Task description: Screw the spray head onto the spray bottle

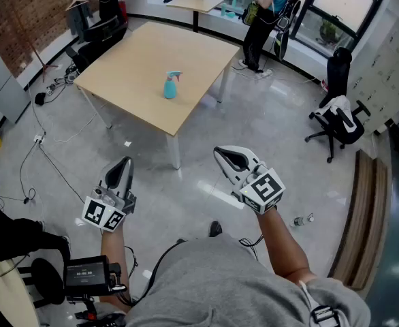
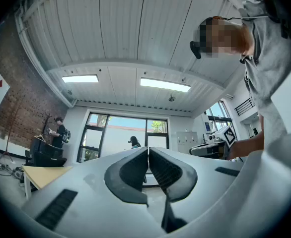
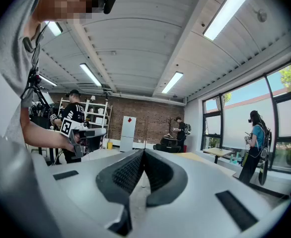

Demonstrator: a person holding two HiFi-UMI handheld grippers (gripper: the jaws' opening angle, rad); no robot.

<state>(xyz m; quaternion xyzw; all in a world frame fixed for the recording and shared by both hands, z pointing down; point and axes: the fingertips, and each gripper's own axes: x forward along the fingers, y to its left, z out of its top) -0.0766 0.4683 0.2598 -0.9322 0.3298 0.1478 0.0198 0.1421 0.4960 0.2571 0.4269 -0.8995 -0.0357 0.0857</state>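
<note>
Your left hand-held gripper [image 1: 125, 163] and right hand-held gripper [image 1: 221, 155]: clenched, empty. I judge the spray bottle [image 1: 170, 88] light, slick plastic; hold its body.

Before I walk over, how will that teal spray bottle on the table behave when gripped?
The spray bottle stands upright on the table, taller than wide, so a sideways nudge may tip it. It looks like smooth plastic, probably light and slippery. Too small here to tell how full.
</note>
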